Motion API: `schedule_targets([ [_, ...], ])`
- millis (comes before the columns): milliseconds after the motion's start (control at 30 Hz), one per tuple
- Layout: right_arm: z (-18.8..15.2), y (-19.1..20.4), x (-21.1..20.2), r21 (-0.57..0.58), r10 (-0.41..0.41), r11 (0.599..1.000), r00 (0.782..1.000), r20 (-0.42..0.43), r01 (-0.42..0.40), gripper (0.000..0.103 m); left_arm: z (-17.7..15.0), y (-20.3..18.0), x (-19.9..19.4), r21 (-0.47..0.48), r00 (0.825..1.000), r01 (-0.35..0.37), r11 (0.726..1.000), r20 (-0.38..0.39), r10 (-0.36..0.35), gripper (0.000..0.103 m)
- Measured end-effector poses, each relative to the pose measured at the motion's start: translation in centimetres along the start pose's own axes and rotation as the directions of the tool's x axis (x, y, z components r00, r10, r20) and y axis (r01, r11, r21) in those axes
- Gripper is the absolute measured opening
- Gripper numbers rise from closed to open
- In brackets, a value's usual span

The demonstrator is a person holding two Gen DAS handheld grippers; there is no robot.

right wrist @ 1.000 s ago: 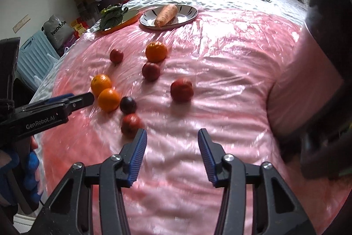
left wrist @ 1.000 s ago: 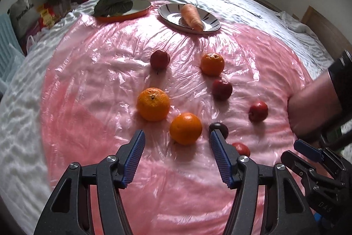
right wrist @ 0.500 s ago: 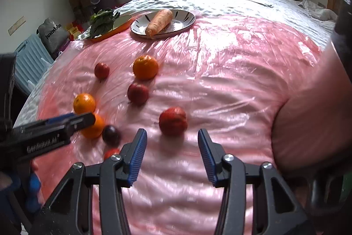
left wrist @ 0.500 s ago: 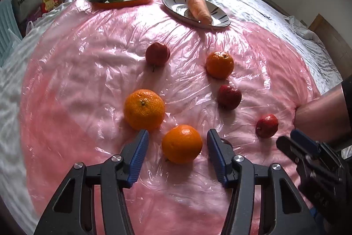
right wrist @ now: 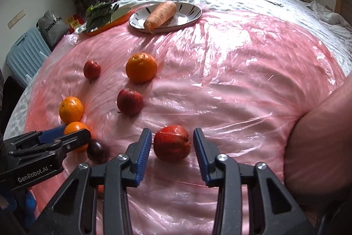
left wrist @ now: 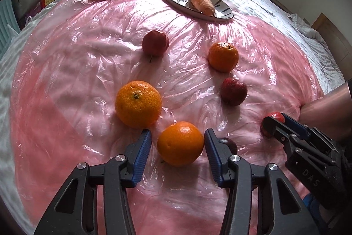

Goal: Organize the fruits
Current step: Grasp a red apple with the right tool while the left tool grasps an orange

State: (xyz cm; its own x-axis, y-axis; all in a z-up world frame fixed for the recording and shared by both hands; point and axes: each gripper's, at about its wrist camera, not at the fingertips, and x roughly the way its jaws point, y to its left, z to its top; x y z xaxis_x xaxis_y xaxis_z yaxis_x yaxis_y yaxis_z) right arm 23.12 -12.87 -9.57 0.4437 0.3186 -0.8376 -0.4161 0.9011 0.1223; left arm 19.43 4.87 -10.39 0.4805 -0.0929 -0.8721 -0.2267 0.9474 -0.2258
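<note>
Left fingers (left wrist: 177, 148): mine, closing around the near orange (left wrist: 180, 143), lower centre; gaps show, not yet gripping.
Right fingers (right wrist: 172, 148): closing around the red apple (right wrist: 172, 142), lower centre; not touching.
Handling: both look firm, round, likely to roll on the slick plastic sheet (right wrist: 231, 72); pinch at widest middle.
Writing: "GenRobot.AI", "DAS" on gripper bodies.
</note>
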Motion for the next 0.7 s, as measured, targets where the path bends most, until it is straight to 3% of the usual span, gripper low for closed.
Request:
schedule_targets([
  [167, 0.0, 0.4, 0.7, -0.029, 0.003, 1.0, 1.0, -0.016, -0.003, 0.059, -0.2, 0.0, 0.6, 0.007, 1.0, -0.014, 1.0, -0.008, 0.014, 0.042],
  [700, 0.2, -0.5, 0.8, 0.03, 0.056, 0.998, 0.998, -0.033, -0.056, 0.057, -0.3, -0.1, 0.8, 0.049, 1.0, -0.008, 0.999, -0.019, 0.009, 0.036],
])
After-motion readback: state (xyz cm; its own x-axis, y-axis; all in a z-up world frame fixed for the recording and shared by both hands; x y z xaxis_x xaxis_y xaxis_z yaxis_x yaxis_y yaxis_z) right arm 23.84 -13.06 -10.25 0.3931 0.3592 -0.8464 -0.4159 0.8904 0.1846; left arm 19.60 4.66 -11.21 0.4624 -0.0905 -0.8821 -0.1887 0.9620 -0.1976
